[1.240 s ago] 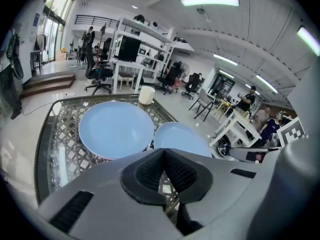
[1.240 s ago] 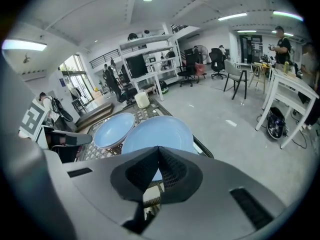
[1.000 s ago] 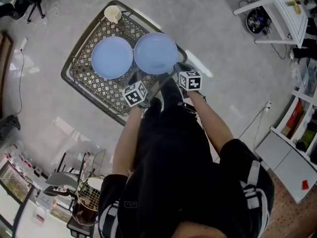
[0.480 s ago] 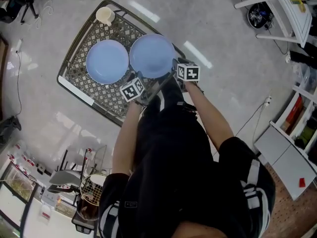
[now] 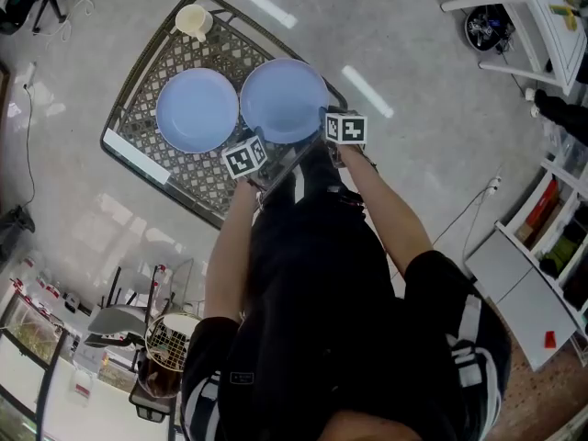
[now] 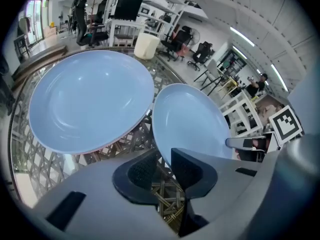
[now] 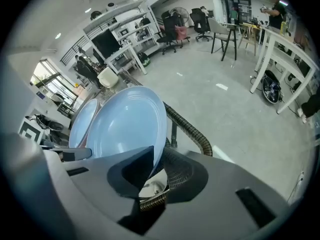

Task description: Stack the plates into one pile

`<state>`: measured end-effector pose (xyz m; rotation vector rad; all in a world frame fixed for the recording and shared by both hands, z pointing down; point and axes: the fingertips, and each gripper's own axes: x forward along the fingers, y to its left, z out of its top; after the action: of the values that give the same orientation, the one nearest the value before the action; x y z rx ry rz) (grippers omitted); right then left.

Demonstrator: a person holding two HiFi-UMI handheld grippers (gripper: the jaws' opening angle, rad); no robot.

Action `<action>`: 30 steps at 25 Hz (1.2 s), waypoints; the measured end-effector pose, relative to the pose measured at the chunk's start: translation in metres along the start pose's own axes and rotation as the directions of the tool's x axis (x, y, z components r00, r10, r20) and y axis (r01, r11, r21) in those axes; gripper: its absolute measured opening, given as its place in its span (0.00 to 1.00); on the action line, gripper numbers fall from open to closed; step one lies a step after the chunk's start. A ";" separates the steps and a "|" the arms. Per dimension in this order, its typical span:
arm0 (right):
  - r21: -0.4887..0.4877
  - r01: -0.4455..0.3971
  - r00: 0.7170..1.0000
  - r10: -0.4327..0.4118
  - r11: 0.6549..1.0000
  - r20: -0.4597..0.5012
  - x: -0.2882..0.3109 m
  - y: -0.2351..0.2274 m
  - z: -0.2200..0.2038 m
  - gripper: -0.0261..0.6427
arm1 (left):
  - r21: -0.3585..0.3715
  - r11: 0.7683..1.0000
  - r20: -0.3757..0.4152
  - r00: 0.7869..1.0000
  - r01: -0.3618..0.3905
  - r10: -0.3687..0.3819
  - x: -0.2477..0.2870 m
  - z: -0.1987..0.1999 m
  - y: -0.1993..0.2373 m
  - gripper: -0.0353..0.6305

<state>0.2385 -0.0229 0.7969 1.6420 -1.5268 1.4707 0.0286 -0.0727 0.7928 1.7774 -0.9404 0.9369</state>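
Two round, plain light-blue plates with shallow dished centres and glossy, empty surfaces sit face up, side by side on a woven lattice table [image 5: 188, 175]. The left plate [image 5: 197, 110] lies flat near the middle of the table. The right plate [image 5: 283, 100] sits at the table's right corner, its rim meeting or almost meeting its neighbour's.
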 end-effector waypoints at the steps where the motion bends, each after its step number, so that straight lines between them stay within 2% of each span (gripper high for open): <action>1: -0.006 0.007 1.000 -0.007 1.000 -0.005 0.001 0.000 0.000 0.13 | 0.017 1.000 -0.003 1.000 -0.001 0.001 0.001 0.001 -0.002 0.18; 5: -0.013 0.027 1.000 -0.028 1.000 -0.012 -0.003 -0.004 -0.001 0.13 | 0.049 0.999 0.007 1.000 -0.005 0.005 -0.002 0.002 -0.009 0.18; 11: -0.032 0.024 1.000 -0.024 0.999 0.010 -0.029 -0.003 0.013 0.13 | 0.023 0.999 0.069 0.996 0.048 -0.049 -0.025 0.011 -0.029 0.18; 16: -0.101 -0.005 0.999 0.009 0.995 0.043 -0.042 0.015 0.042 0.13 | -0.021 0.998 0.165 0.985 0.052 -0.047 -0.052 0.032 -0.031 0.18; 23: -0.260 -0.088 0.994 0.102 0.962 0.039 -0.034 0.088 0.085 0.13 | -0.155 0.988 0.287 0.957 0.003 0.042 -0.099 0.054 0.014 0.17; 26: -0.340 -0.135 0.989 0.147 0.931 0.009 -0.021 0.129 0.096 0.13 | -0.232 0.972 0.322 0.941 -0.028 0.104 -0.117 0.057 0.045 0.17; 30: -0.435 -0.193 0.980 0.191 0.880 -0.049 0.001 0.179 0.104 0.13 | -0.339 0.939 0.342 0.921 -0.063 0.185 -0.133 0.054 0.085 0.17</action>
<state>0.1162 -0.1634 0.7068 1.2472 -1.8972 1.1060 -0.0914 -0.1222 0.6884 1.6483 -1.3787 0.4878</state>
